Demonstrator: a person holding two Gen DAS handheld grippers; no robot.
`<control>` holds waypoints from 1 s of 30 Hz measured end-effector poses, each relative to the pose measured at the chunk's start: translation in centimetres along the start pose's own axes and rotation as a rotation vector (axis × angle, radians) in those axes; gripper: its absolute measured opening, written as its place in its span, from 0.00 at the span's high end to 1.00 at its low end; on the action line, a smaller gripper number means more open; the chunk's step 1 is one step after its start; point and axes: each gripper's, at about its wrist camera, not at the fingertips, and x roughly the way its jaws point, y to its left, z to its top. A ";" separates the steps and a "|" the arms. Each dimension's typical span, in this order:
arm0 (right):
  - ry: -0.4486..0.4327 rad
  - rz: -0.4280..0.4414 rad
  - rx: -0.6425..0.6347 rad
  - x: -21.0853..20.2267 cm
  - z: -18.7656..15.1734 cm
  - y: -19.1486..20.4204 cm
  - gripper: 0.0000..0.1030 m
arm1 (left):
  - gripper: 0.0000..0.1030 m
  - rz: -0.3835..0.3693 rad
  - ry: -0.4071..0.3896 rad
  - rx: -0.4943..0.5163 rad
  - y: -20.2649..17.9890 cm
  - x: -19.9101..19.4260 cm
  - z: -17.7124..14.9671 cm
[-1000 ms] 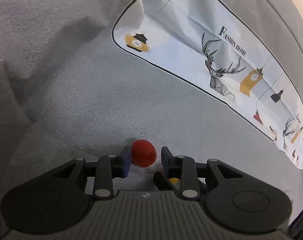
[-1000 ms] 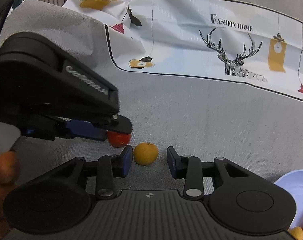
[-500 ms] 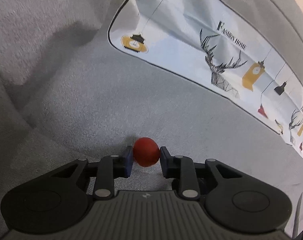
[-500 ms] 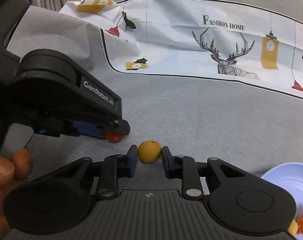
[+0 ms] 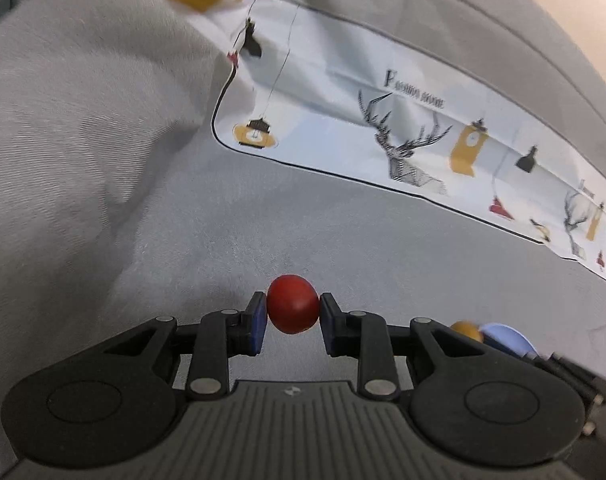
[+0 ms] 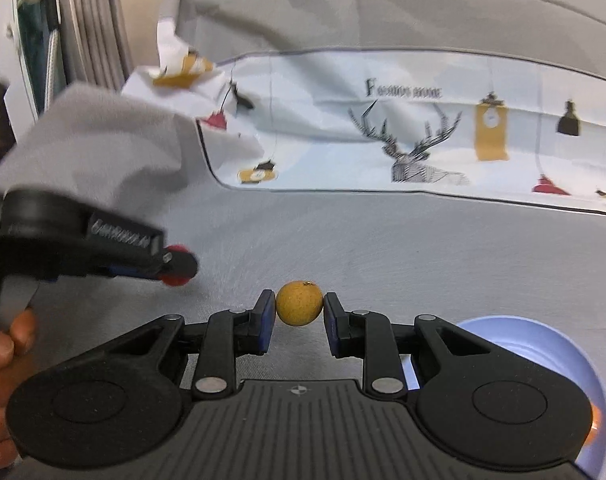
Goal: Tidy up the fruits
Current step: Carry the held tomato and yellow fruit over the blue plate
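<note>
My left gripper (image 5: 293, 310) is shut on a small red fruit (image 5: 293, 309) and holds it above the grey sofa seat. It also shows at the left of the right wrist view (image 6: 177, 266), blurred, with the red fruit (image 6: 179, 250) between its fingers. My right gripper (image 6: 299, 310) is shut on a small yellow-orange fruit (image 6: 299, 303), lifted off the seat. A light blue bowl (image 6: 535, 340) sits at the lower right, partly hidden by the gripper body, with an orange fruit (image 6: 595, 424) at its edge. The bowl (image 5: 507, 338) and the yellow-orange fruit (image 5: 466, 330) also show in the left wrist view.
A white printed cloth (image 6: 423, 128) with a deer and "Fashion Home" lettering lies across the back of the grey seat (image 6: 403, 248). A grey cushion (image 5: 83, 140) rises at the left. A person's hand (image 6: 3, 344) holds the left gripper.
Both grippers closed on their fruits, the left on the red one and the right on the yellow-orange one, and lifted them off the seat. Both views tilted up toward the backrest.
</note>
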 end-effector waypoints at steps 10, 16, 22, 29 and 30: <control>-0.067 -0.048 -0.043 -6.7 0.1 -2.0 0.73 | 0.70 -0.041 -0.034 0.102 -2.6 -3.8 -1.9; -0.091 -0.099 -0.056 -7.1 0.3 -3.7 0.73 | 0.70 -0.058 0.009 0.115 -3.1 -2.5 -2.0; -0.075 -0.132 -0.041 -6.6 0.4 -5.3 0.73 | 0.70 -0.065 0.036 0.139 -3.8 -1.5 -2.1; -0.062 -0.152 -0.037 -6.3 0.4 -6.4 0.73 | 0.70 -0.079 0.042 0.154 -4.6 -0.8 -1.9; -0.062 -0.156 -0.035 -6.3 0.4 -6.5 0.73 | 0.70 -0.080 0.043 0.154 -4.6 -0.7 -1.9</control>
